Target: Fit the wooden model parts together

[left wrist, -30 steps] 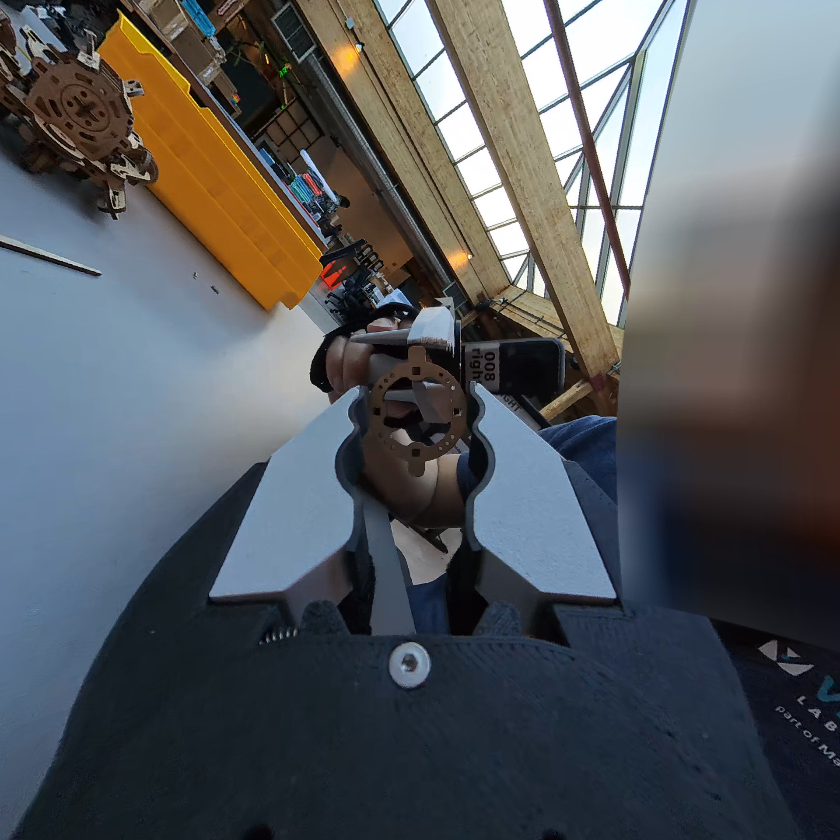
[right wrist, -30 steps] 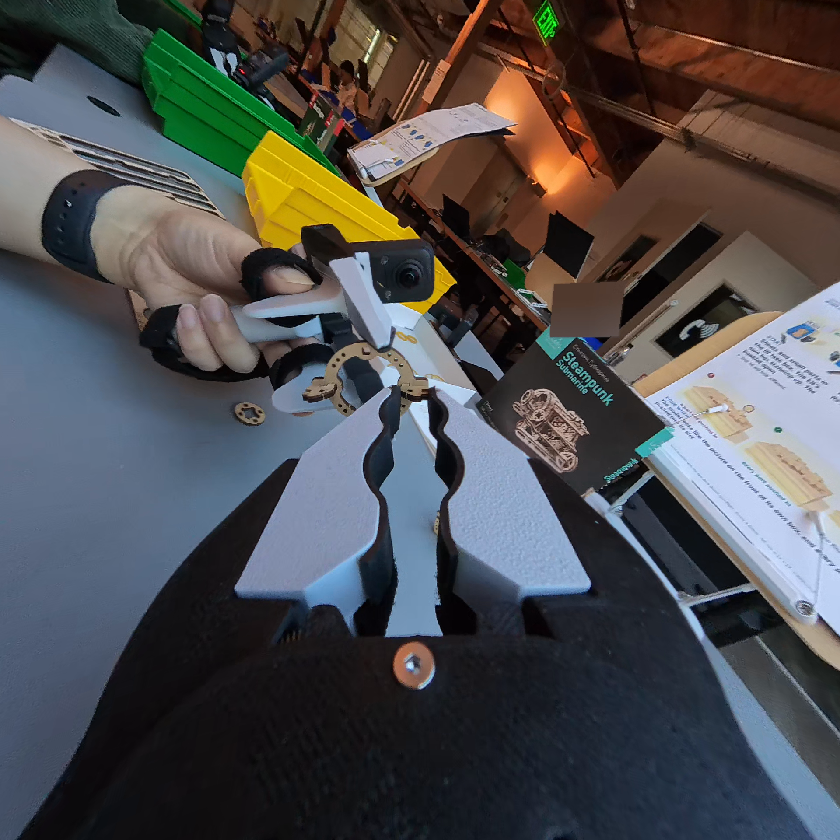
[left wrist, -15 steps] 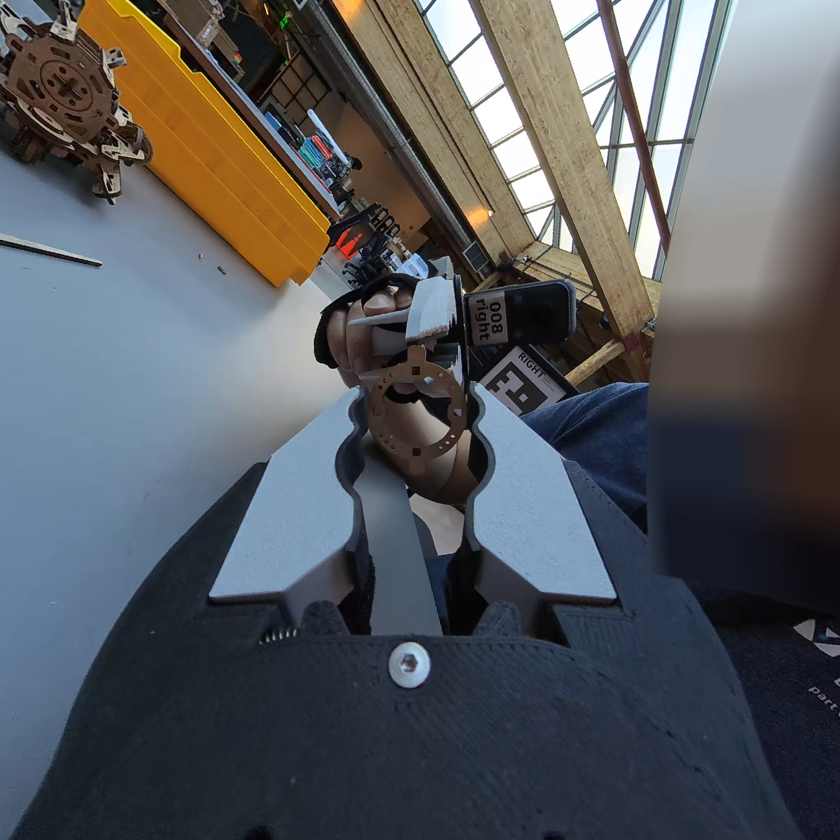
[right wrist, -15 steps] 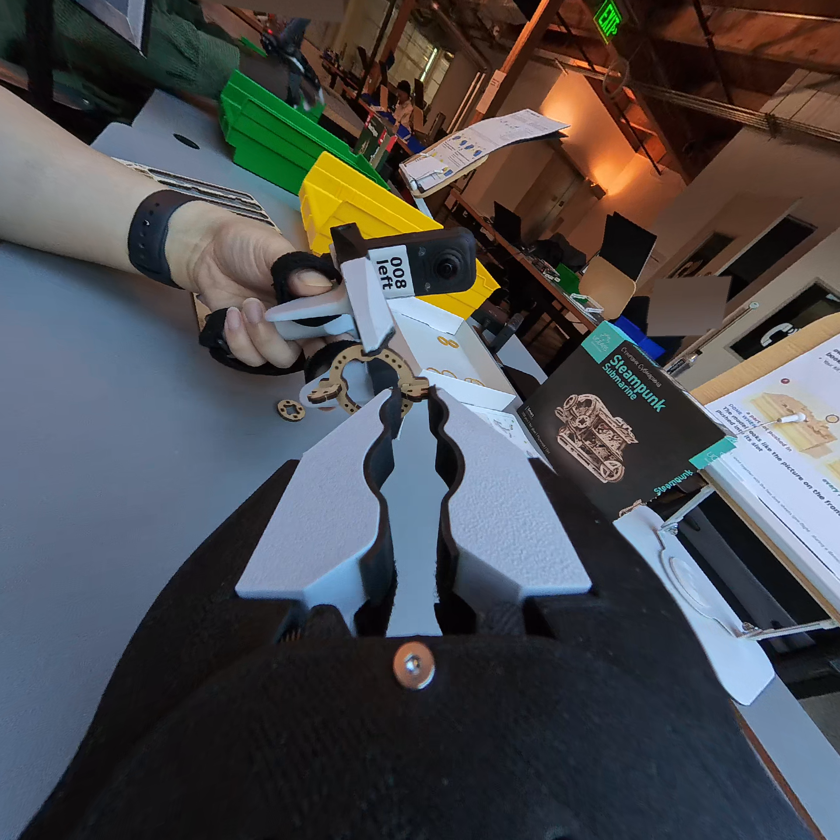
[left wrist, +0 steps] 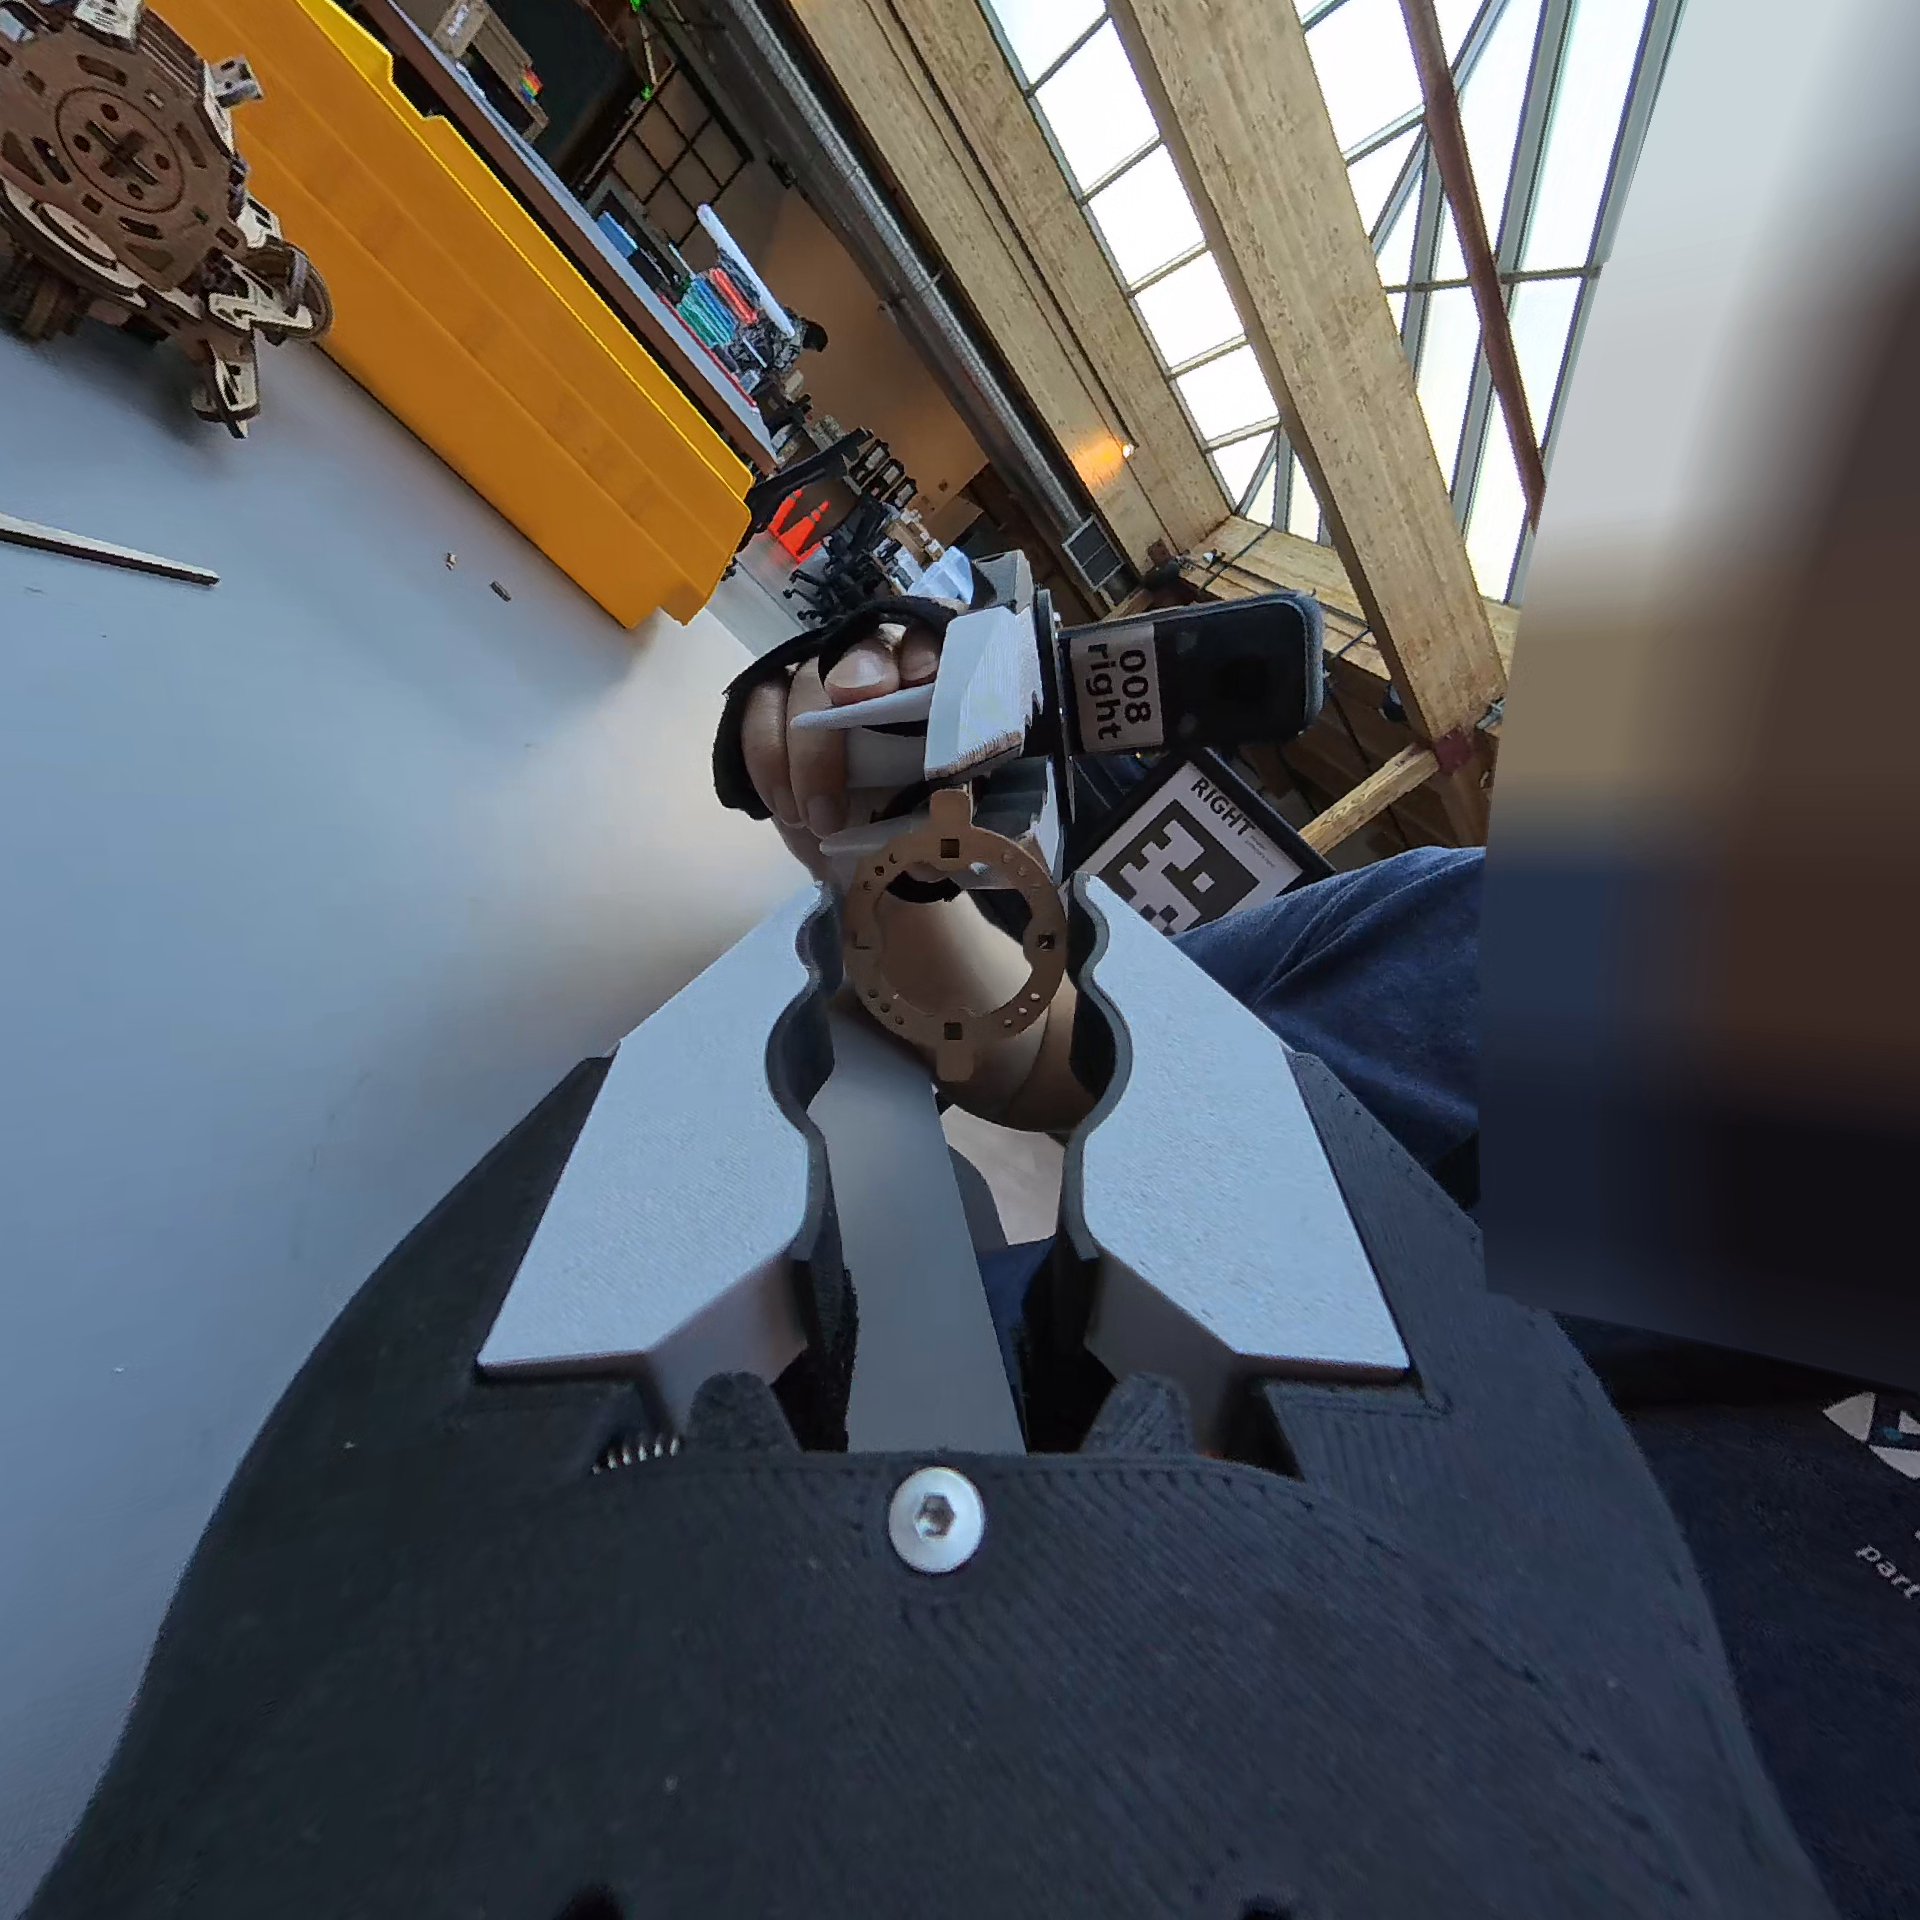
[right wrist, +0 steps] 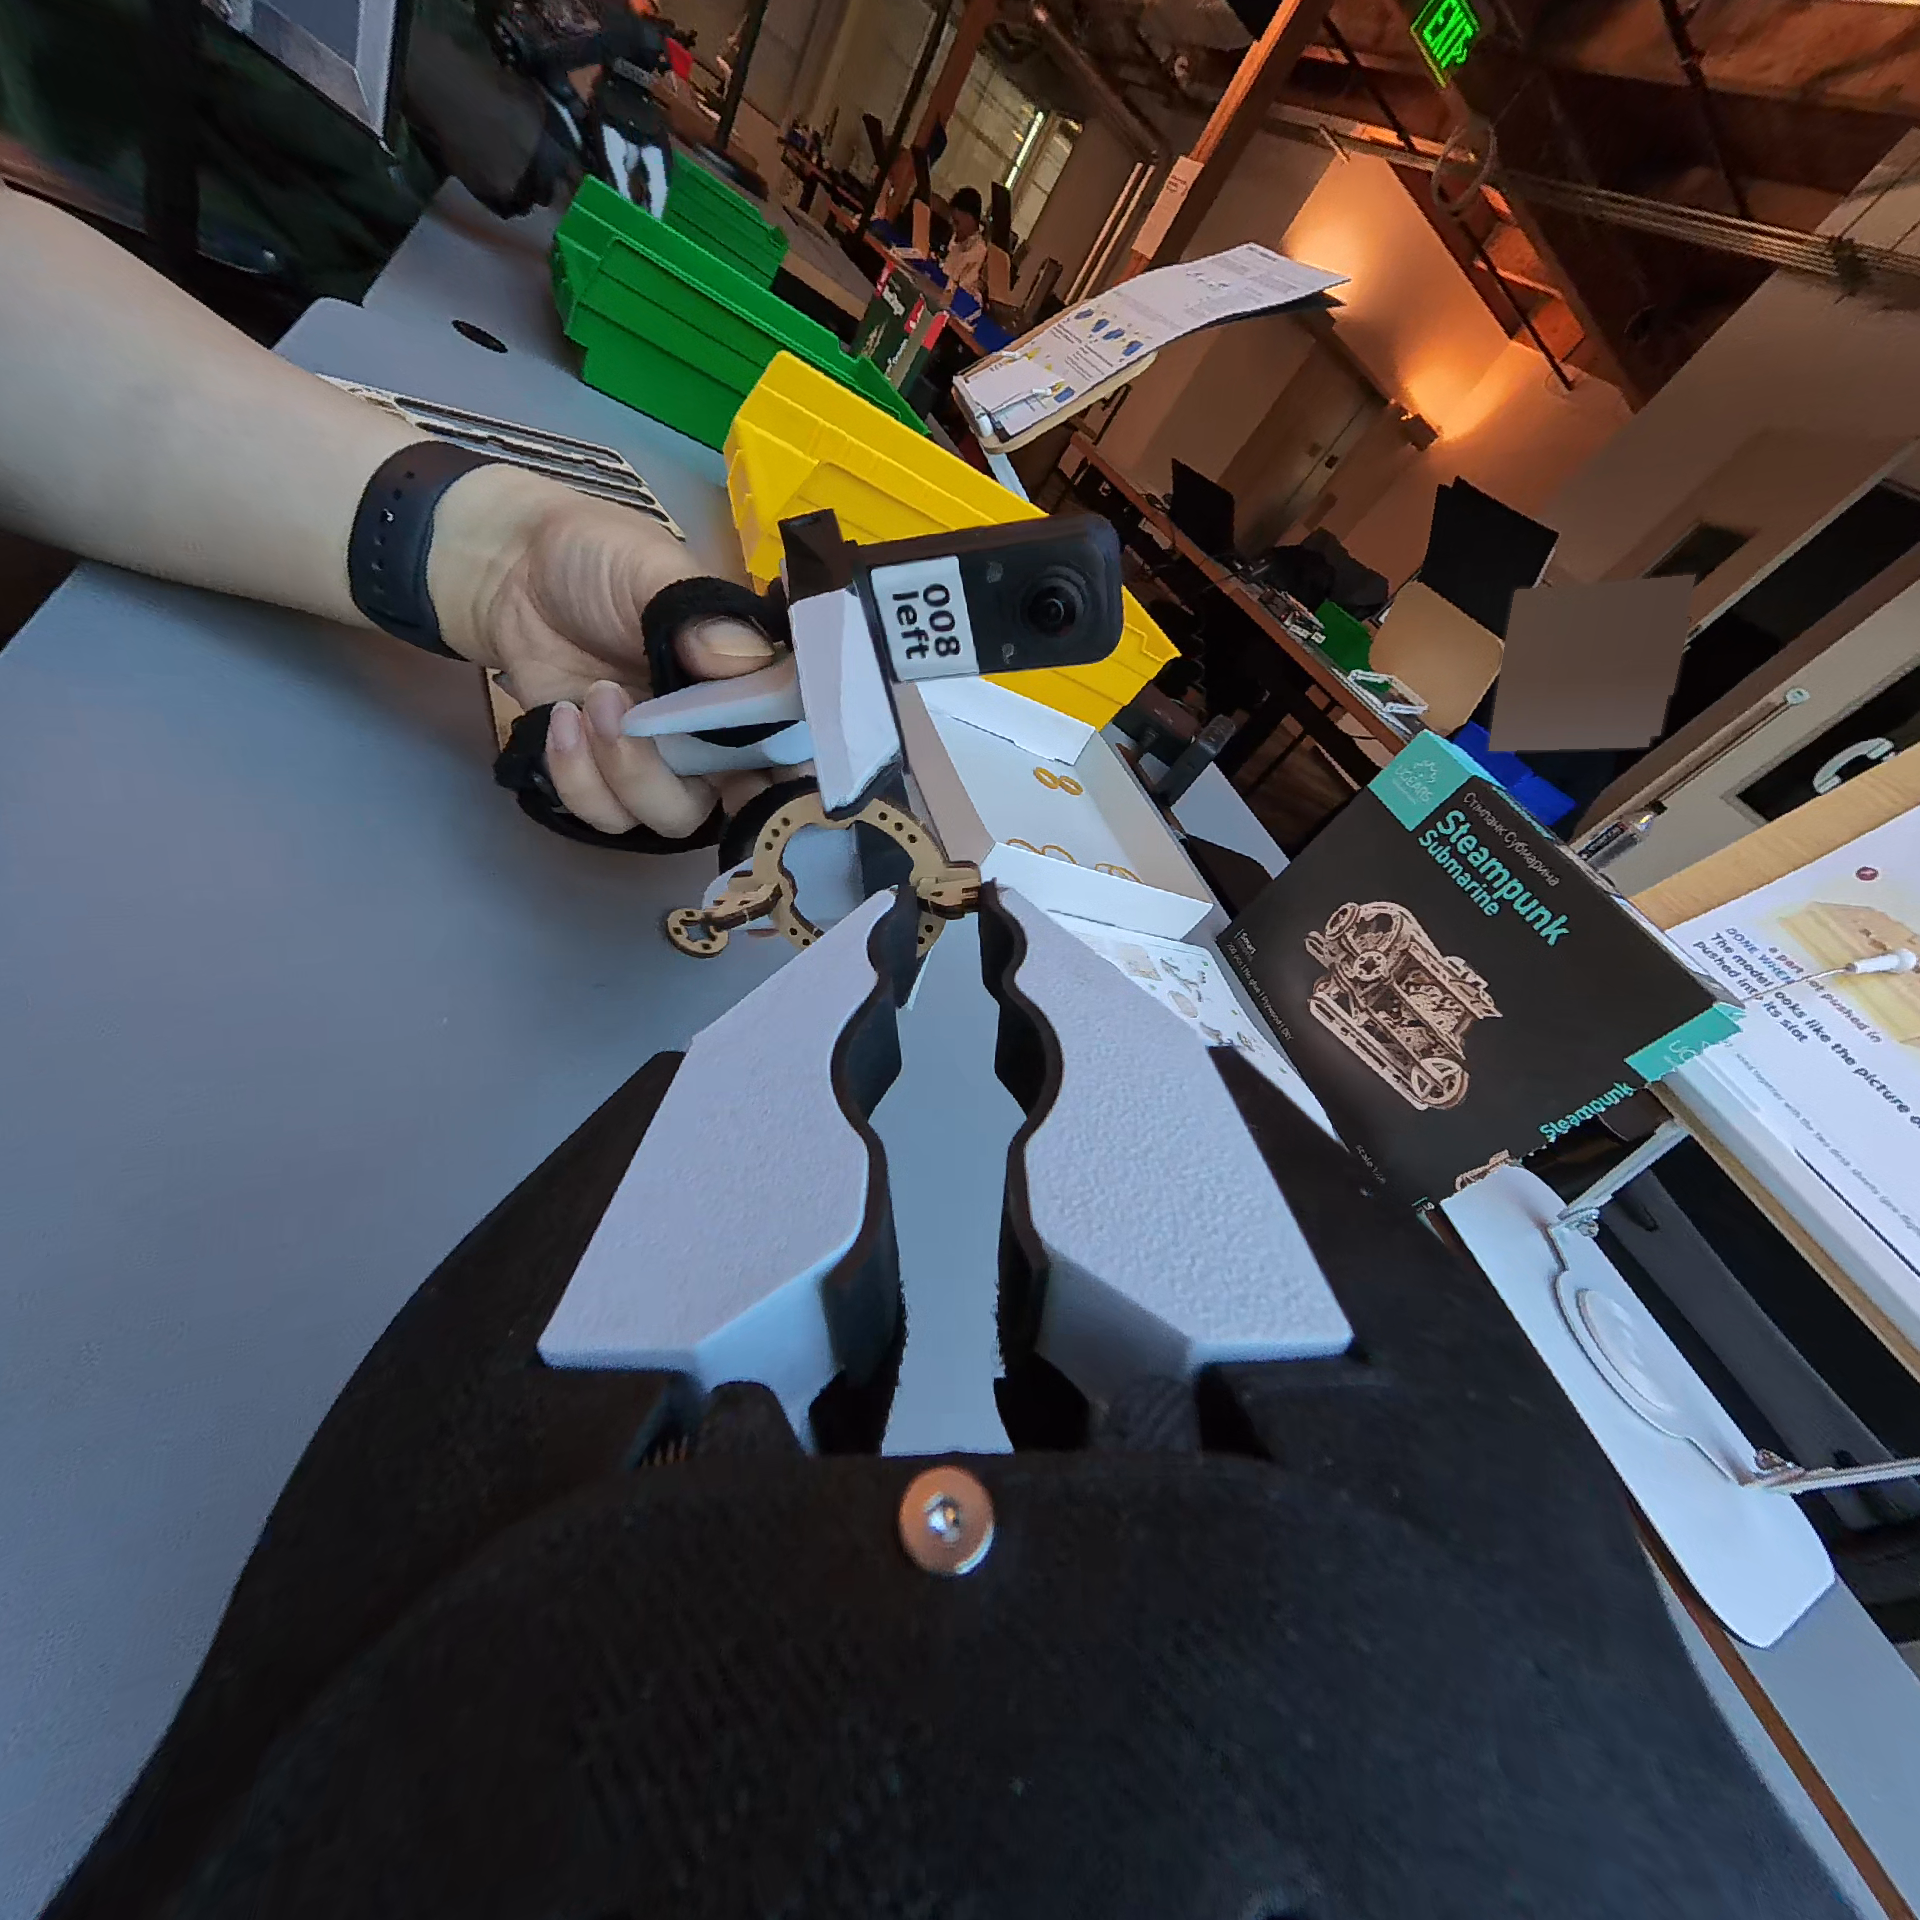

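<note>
A flat wooden ring [left wrist: 862,935] with small holes and tabs is held in the air above the grey table [left wrist: 260,831]. My left gripper [left wrist: 951,935] is shut on it, its fingers pressing the ring's two sides. In the right wrist view the ring [right wrist: 774,836] sits just past my right gripper [right wrist: 940,899]. The right jaws are nearly closed, with one of the ring's tabs between the tips. The right gripper also shows in the left wrist view [left wrist: 945,821], at the ring's top tab. A hand holds each gripper.
A partly built wooden model [left wrist: 114,177] and a thin wooden strip [left wrist: 104,556] lie by a yellow bin [left wrist: 499,343]. A small wooden disc [right wrist: 694,932] lies under the ring. Green bins [right wrist: 675,301], a white parts box [right wrist: 1049,821], a black model box [right wrist: 1455,987] and instruction sheets [right wrist: 1818,987] stand around. Left and right tips are no more than a few centimetres apart. Both grippers' tips are roughly 30 cm from the partly built wooden model [left wrist: 114,177].
Both grippers have kept the ring between them. In the left wrist view the right gripper has shifted from the ring's centre up to its top tab. Both views have tilted a little.
</note>
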Motion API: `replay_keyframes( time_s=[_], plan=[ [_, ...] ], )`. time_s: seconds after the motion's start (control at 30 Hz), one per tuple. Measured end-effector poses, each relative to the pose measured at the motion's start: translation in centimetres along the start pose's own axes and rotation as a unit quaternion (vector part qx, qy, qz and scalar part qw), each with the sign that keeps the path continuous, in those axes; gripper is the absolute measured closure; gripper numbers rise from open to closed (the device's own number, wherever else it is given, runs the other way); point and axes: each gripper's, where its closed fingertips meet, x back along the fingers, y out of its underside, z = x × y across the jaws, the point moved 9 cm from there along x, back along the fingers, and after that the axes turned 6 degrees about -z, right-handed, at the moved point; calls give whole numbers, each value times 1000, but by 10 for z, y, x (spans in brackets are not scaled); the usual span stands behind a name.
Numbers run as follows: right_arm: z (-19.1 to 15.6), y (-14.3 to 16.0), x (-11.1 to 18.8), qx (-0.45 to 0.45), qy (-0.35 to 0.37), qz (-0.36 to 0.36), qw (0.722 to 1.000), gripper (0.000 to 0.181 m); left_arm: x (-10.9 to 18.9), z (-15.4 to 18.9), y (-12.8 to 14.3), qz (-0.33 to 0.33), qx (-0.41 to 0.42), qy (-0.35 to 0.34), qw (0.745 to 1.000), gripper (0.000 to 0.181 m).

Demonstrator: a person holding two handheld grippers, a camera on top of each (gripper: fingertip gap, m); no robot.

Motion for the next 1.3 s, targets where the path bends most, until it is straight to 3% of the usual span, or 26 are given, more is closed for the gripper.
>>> replay_keyframes(
  time_s=[0.23, 0.77, 1.13, 1.3],
  plan=[
    [-3, 1, 2, 16, -23, 7, 1000, 171, -3, 8, 1, -45, -61, -50, 996, 140],
    [-4, 15, -10, 65, 38, -2, 997, 171, -2, 17, -2, -65, -176, -228, 955, 140],
    [-5, 7, -8, 61, 86, 31, 994, 171, -3, 26, -5, -23, -180, -217, 959, 140],
    [-5, 5, -11, 52, 100, 34, 993, 171, 3, 22, -8, 5, -129, -165, 978, 140]
  ],
)
